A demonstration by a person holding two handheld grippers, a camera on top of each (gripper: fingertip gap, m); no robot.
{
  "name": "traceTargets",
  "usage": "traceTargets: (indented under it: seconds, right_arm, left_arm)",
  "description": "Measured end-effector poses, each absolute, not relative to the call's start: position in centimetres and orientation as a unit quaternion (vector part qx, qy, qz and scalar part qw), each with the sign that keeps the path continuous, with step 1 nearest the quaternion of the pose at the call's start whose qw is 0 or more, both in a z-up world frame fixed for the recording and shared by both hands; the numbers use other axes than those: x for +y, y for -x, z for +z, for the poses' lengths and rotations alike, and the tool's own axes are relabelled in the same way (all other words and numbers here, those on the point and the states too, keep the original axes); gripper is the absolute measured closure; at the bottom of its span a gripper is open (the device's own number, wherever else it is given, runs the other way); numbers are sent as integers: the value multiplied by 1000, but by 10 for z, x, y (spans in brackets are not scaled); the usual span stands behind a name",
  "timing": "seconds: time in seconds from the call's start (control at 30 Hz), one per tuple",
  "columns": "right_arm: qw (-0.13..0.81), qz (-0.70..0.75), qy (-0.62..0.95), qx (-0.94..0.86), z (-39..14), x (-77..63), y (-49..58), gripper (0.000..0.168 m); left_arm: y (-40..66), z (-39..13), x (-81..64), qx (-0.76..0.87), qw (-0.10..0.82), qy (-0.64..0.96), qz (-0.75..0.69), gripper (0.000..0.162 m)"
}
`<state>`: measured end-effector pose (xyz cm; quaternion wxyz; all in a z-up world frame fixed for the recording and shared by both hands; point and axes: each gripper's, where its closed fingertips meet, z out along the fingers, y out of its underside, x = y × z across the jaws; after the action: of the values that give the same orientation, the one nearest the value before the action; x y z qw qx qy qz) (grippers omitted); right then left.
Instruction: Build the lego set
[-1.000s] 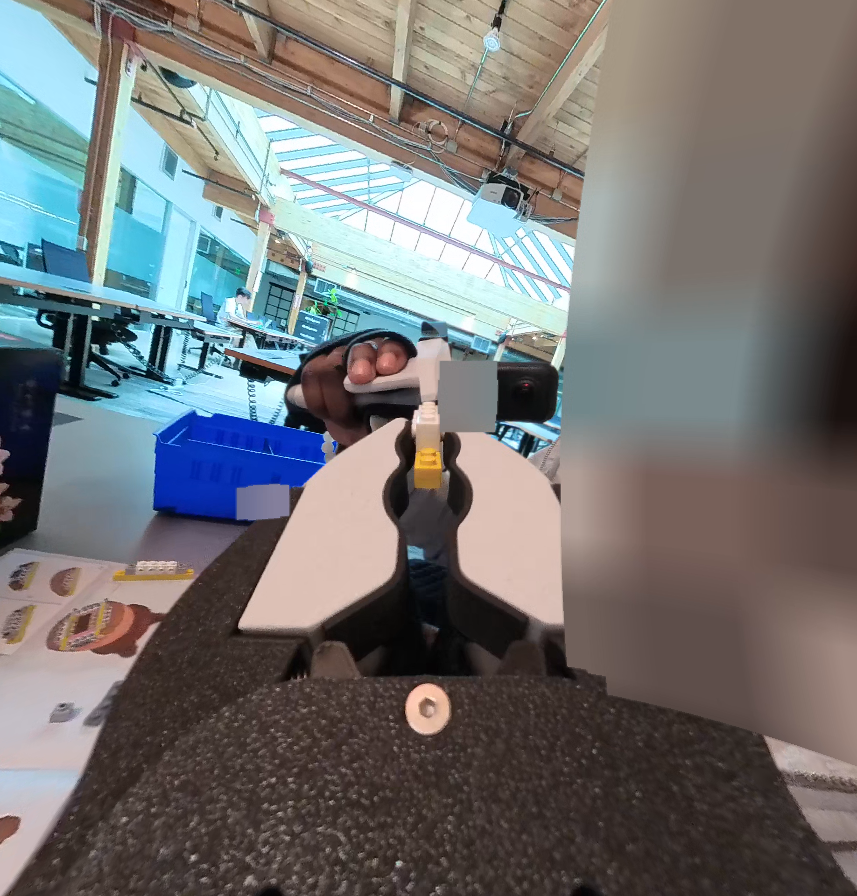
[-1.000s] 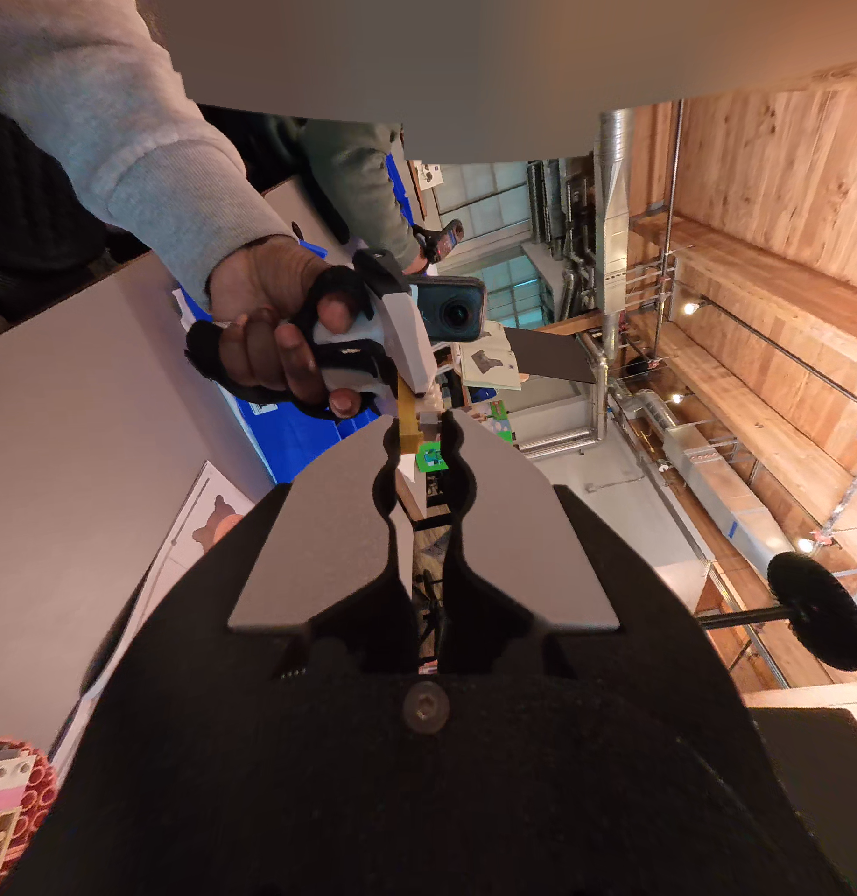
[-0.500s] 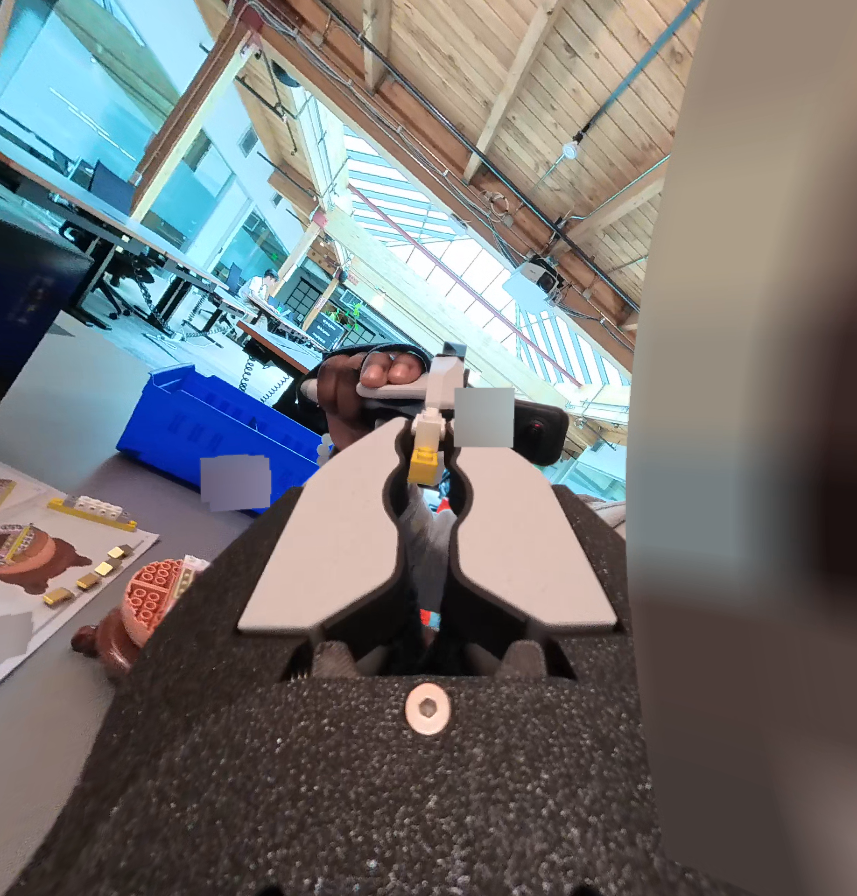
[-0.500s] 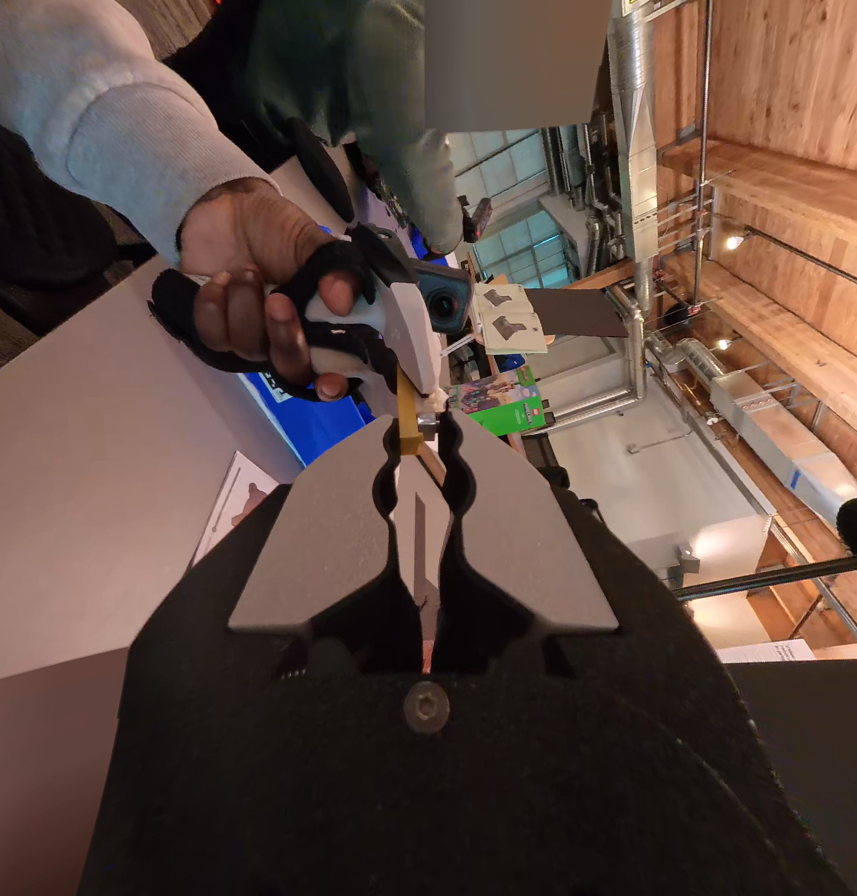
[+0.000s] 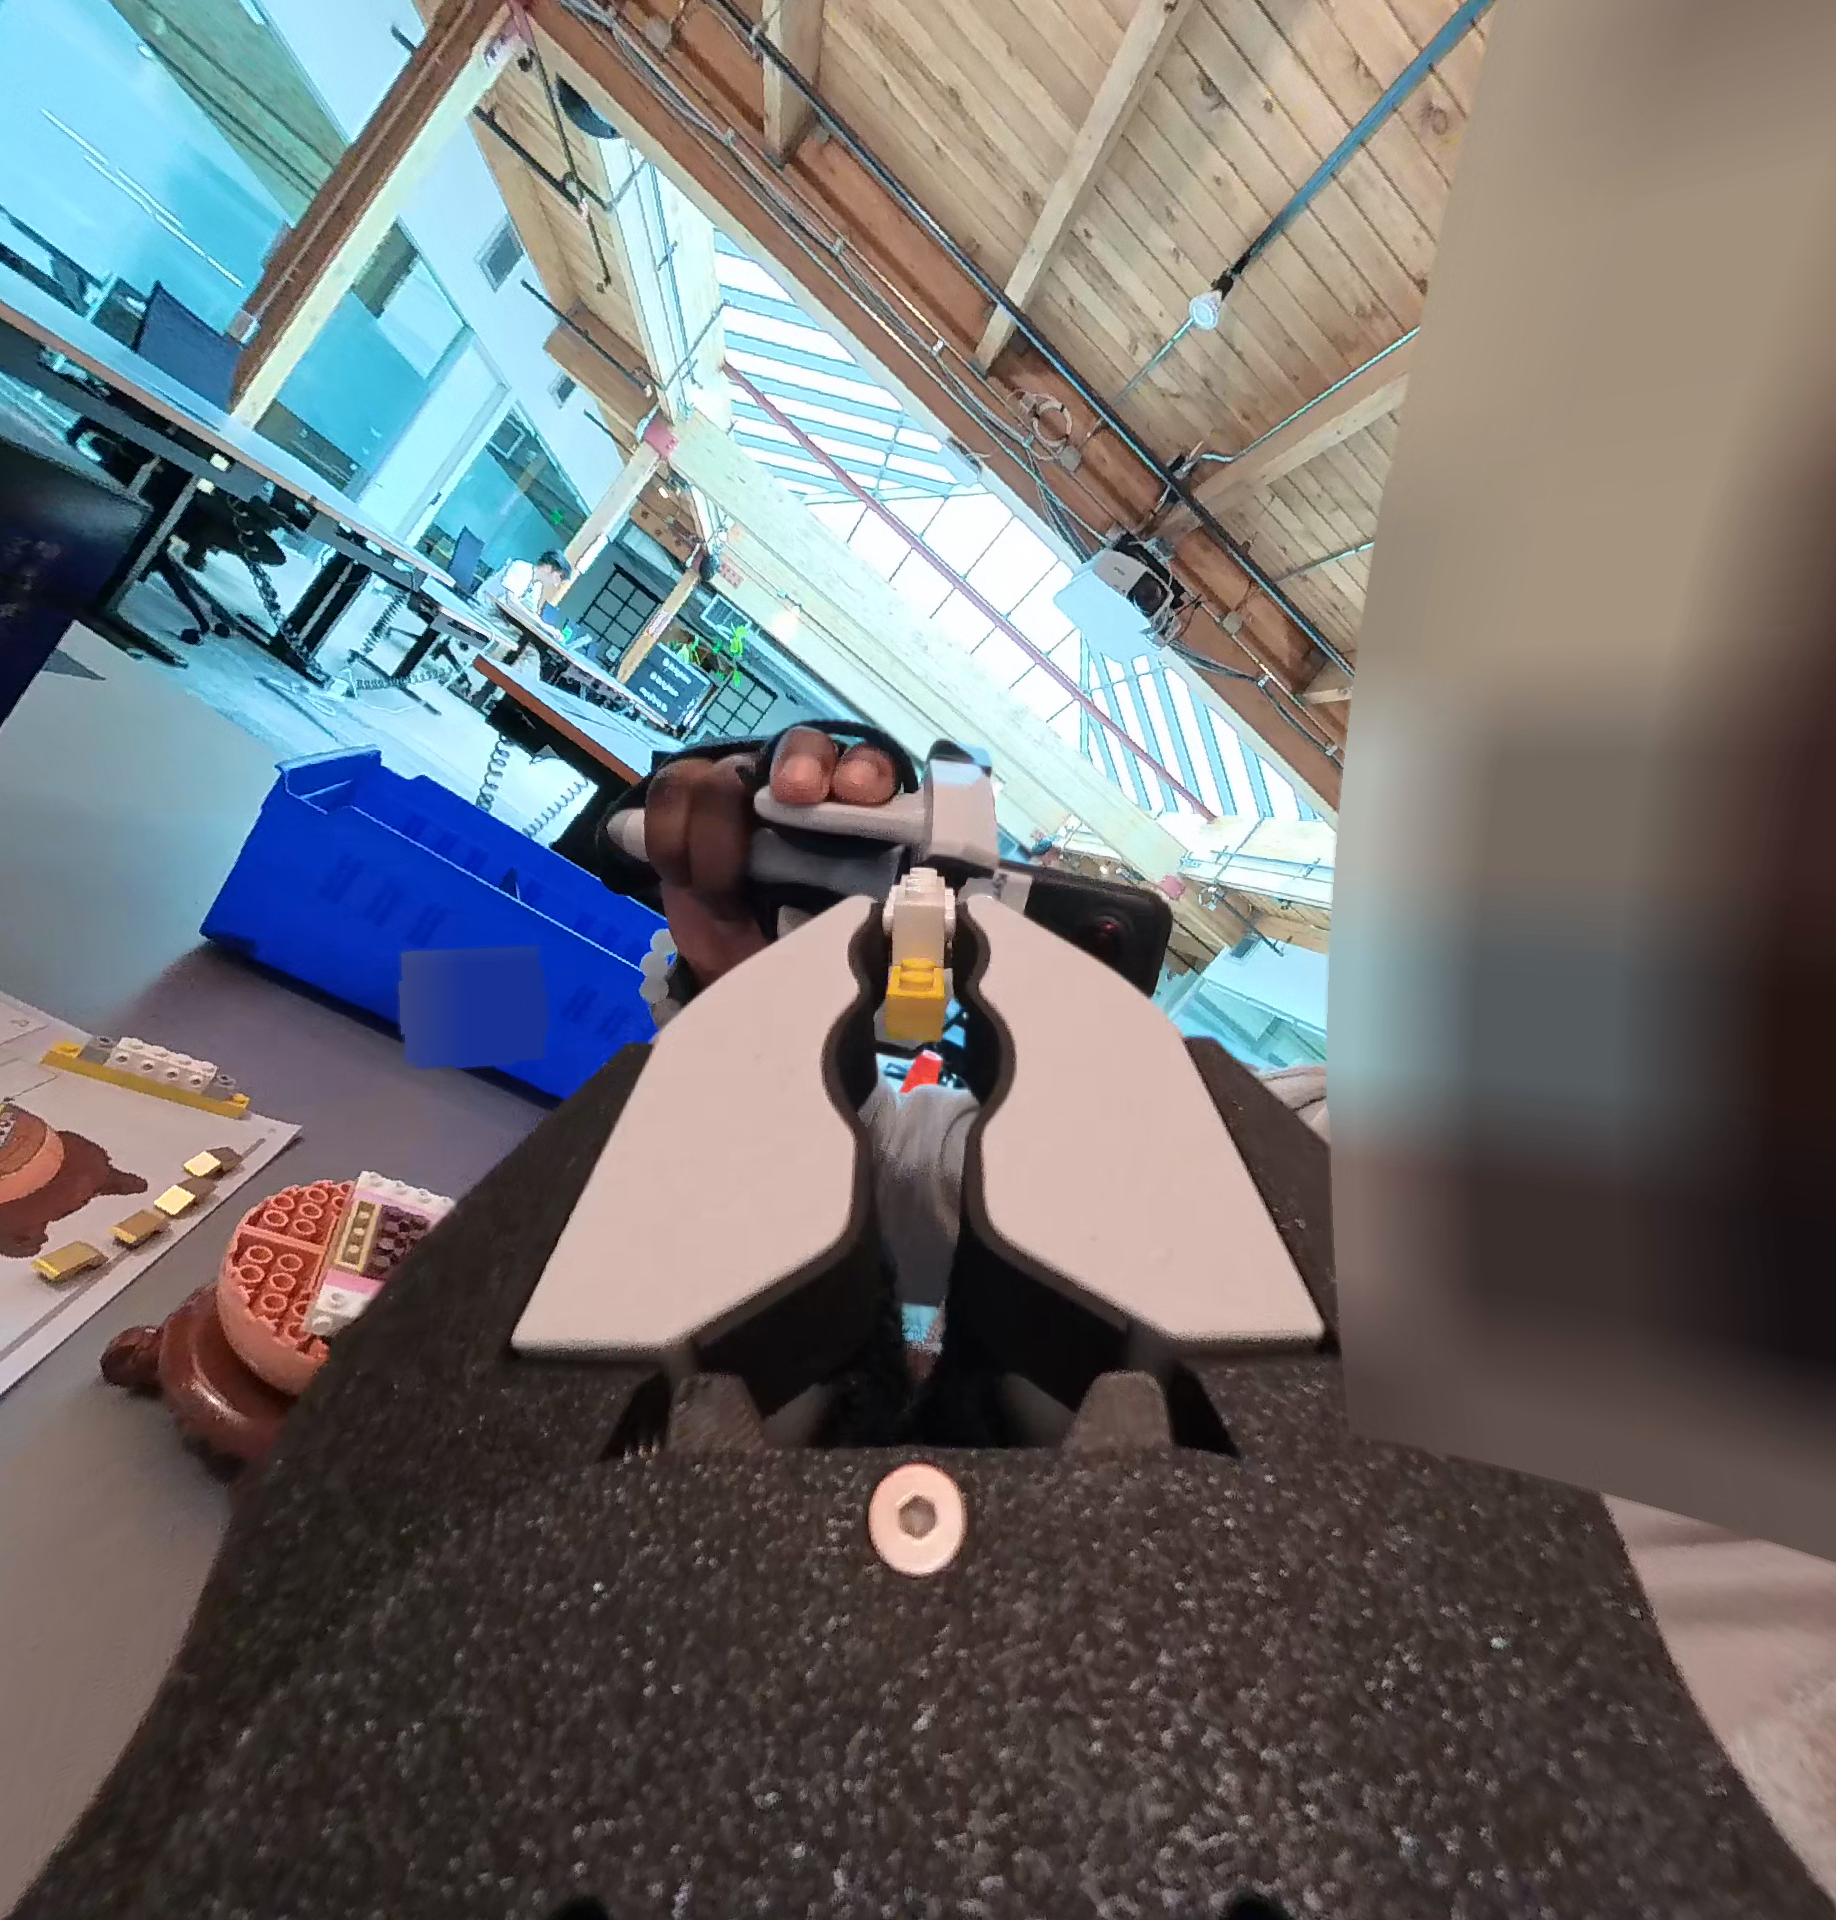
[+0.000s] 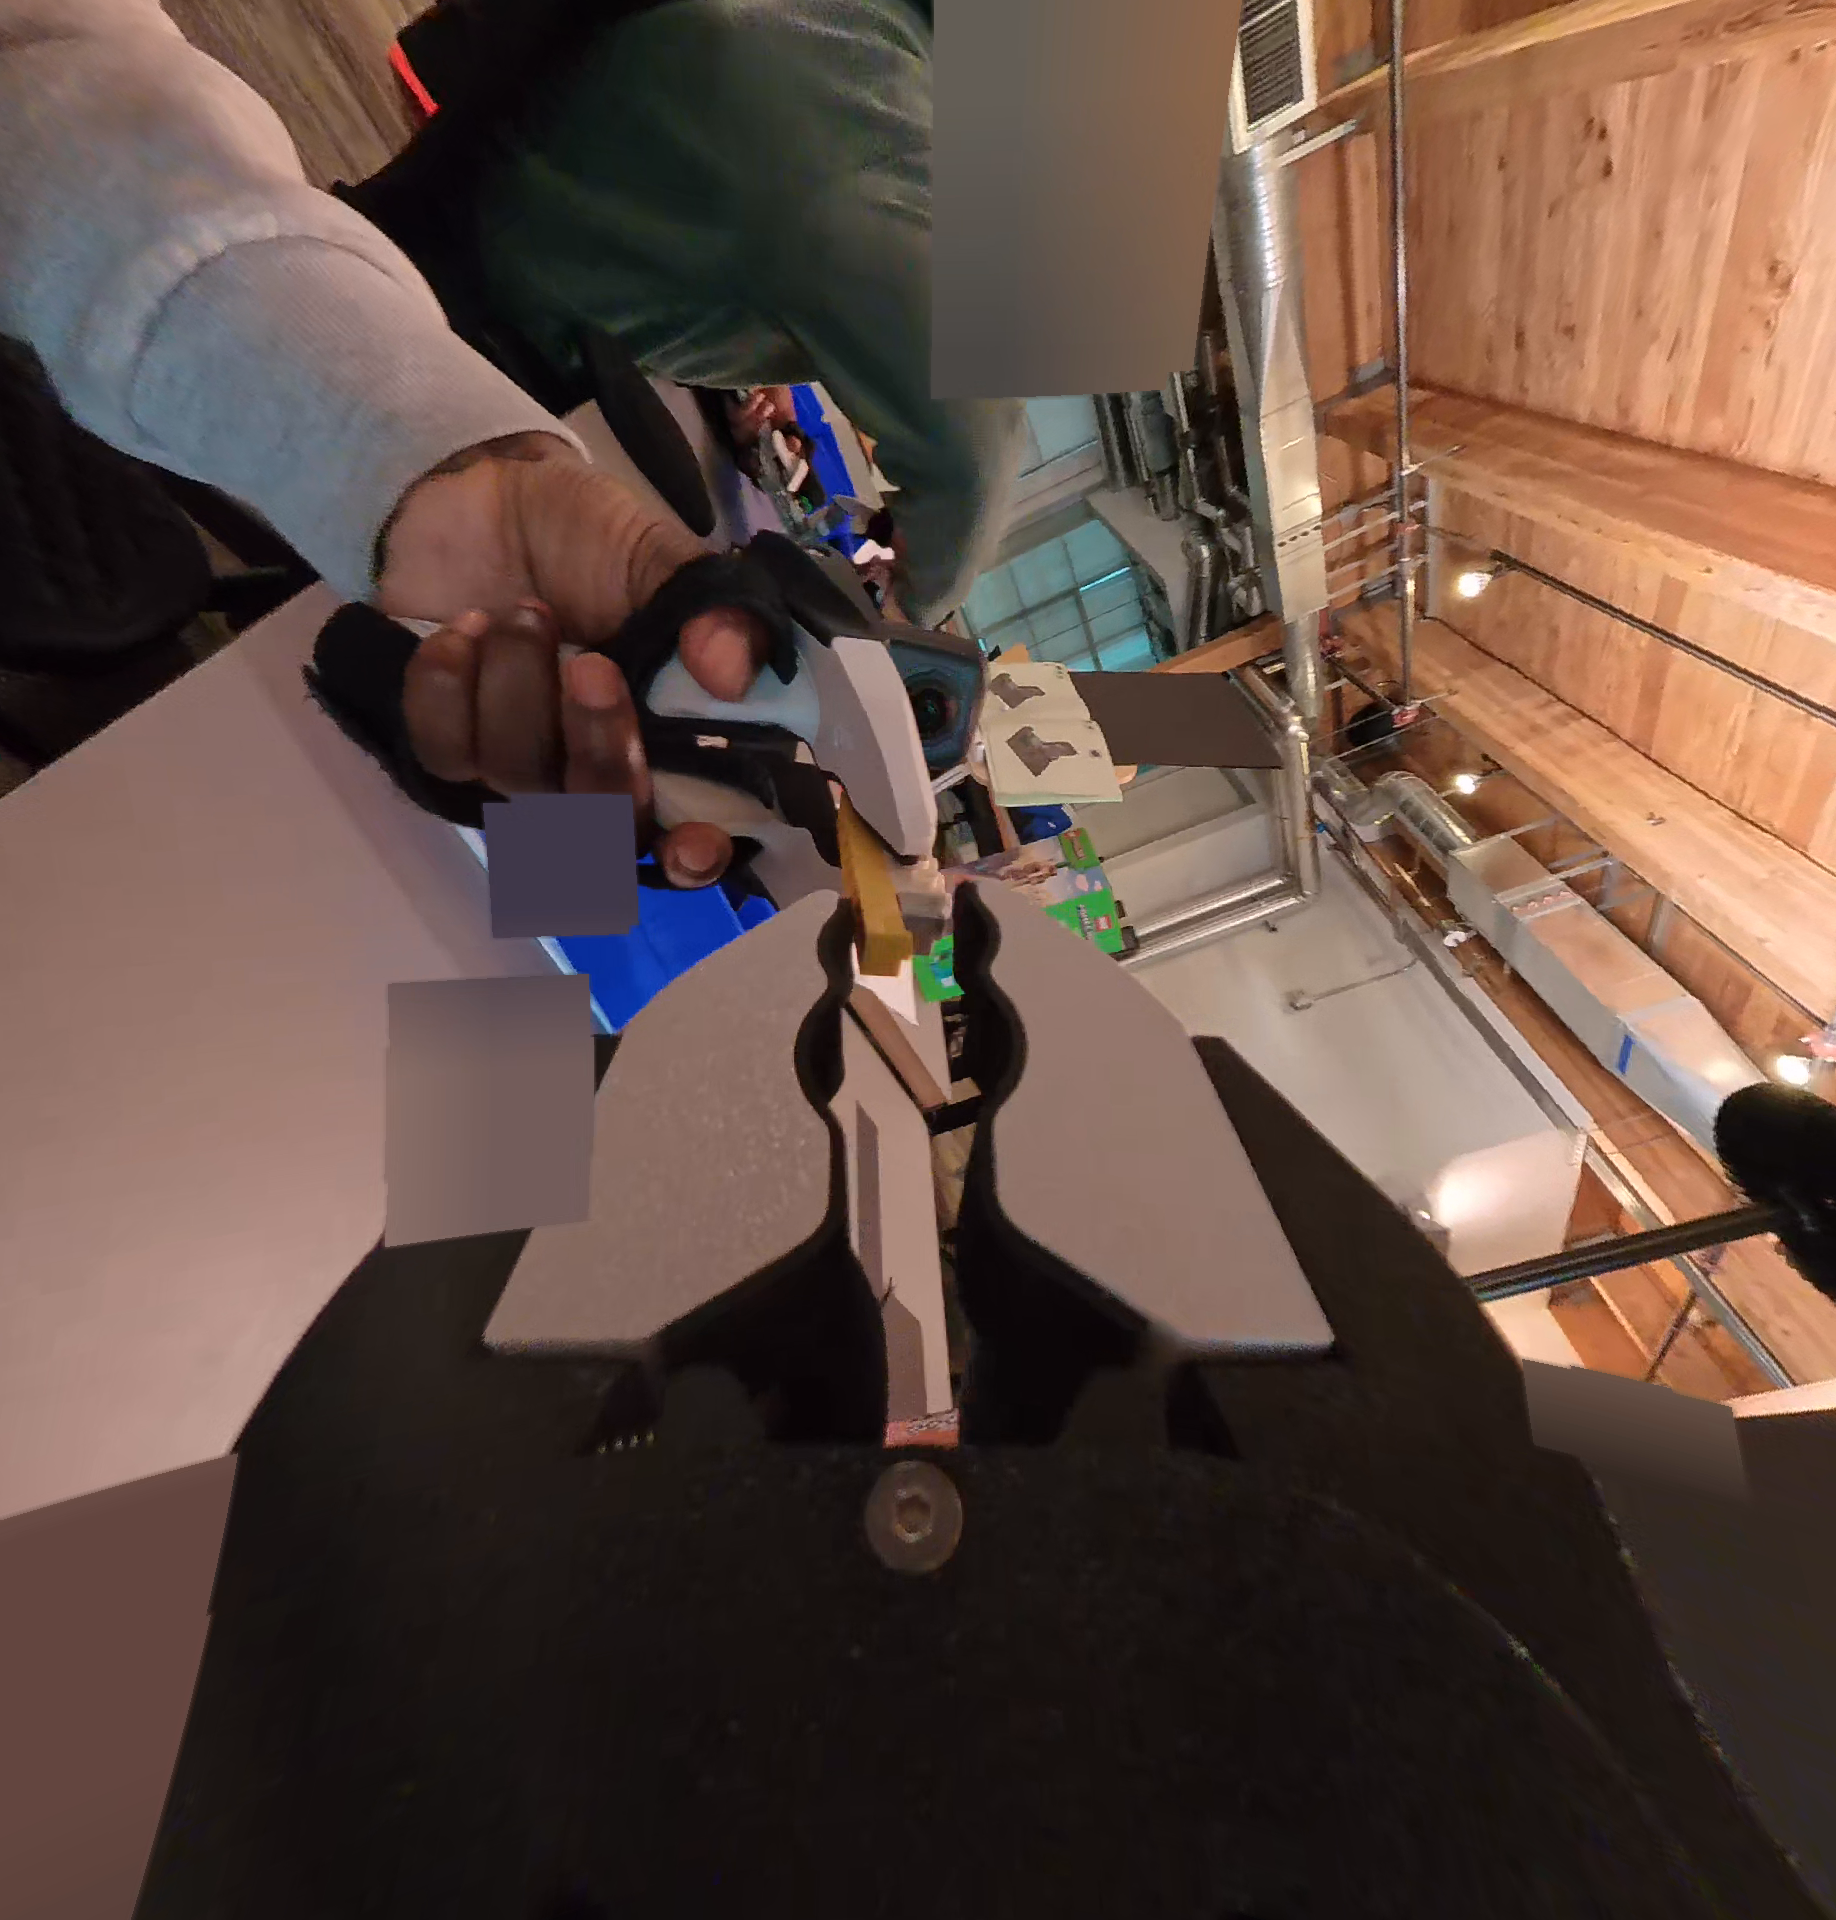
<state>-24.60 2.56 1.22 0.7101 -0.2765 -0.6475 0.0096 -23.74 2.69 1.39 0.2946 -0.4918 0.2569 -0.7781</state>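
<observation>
My left gripper (image 5: 916,920) is shut on a small lego piece, a white brick (image 5: 919,916) on top of a yellow brick (image 5: 914,997), held up in the air. Beyond it a hand holds my right gripper, whose tips meet the white brick from the far side. In the right wrist view my right gripper (image 6: 898,912) closes on the same piece, seen edge-on as a yellow strip (image 6: 878,904) with a pale brick (image 6: 926,902). The hand-held left gripper (image 6: 872,727) reaches in from above. A round brown and orange lego model (image 5: 290,1278) lies on the table at lower left.
An instruction sheet (image 5: 72,1174) lies on the grey table (image 5: 114,831), with a yellow strip carrying white bricks (image 5: 145,1070) and several small gold tiles (image 5: 145,1226) on it. A blue bin (image 5: 426,914) stands behind. A grey-sleeved arm (image 6: 218,291) crosses the right wrist view.
Both grippers have turned together with the piece still between them. The left view has tilted, and the round model and gold tiles have come into sight. The grip has not changed.
</observation>
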Motion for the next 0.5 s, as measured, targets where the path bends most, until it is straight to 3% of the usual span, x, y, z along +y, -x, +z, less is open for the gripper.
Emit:
traceTargets:
  seconds: [0.5]
  right_arm:
    - [730,-15,281,-622,18,27,251,152]
  left_arm:
    - [241,15,27,261,288,488,-781,151]
